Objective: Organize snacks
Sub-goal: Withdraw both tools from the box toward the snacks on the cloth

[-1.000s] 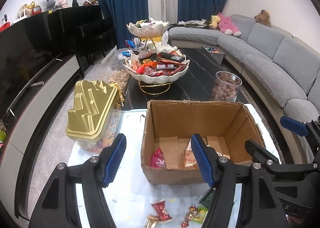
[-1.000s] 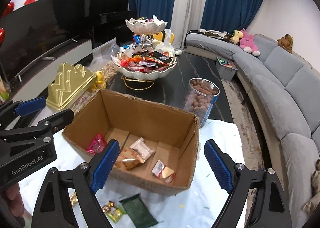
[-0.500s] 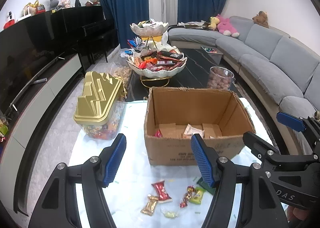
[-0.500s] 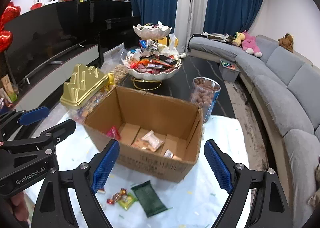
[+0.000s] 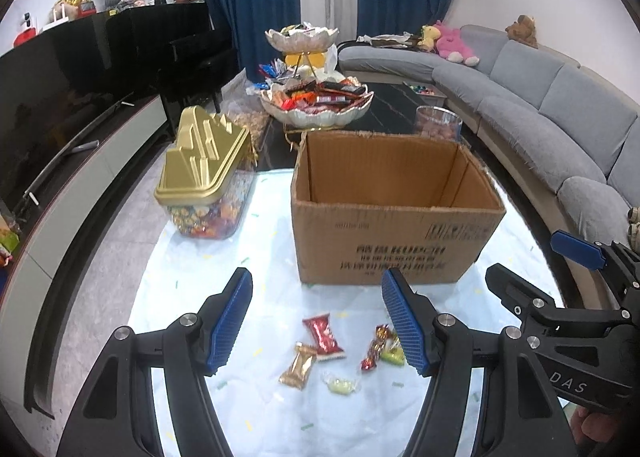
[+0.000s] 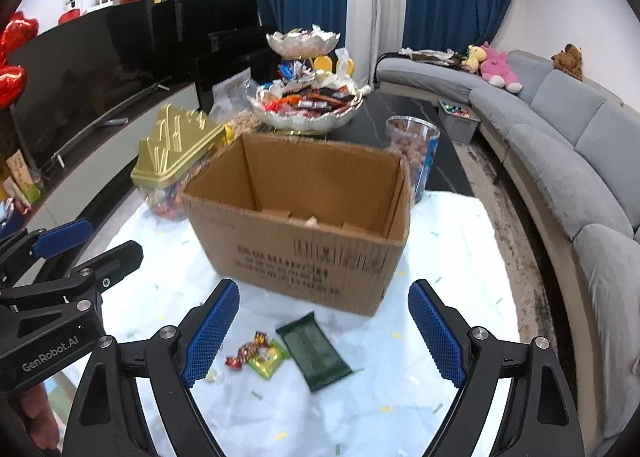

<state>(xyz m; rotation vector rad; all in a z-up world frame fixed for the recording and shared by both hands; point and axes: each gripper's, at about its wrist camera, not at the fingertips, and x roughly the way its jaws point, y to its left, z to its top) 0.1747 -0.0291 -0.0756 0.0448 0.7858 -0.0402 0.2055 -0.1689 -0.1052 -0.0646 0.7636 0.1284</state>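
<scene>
An open cardboard box stands on the white-covered table. In front of it lie loose snacks: a red packet, a gold packet, a pale green candy, a red-gold candy, a yellow-green packet and a dark green bar. My left gripper hovers open above the red and gold packets, nothing between its fingers. My right gripper is open wide over the green bar, empty. Each gripper shows at the edge of the other's view.
A gold-lidded clear candy tub sits left of the box. Behind it stand a two-tier white bowl stand full of sweets and a clear jar of nuts. A grey sofa curves along the right; a black TV unit lines the left.
Both grippers pulled back from over the box and sank a little. The box's inside has dropped out of sight and the loose snacks in front of it now lie between the fingers.
</scene>
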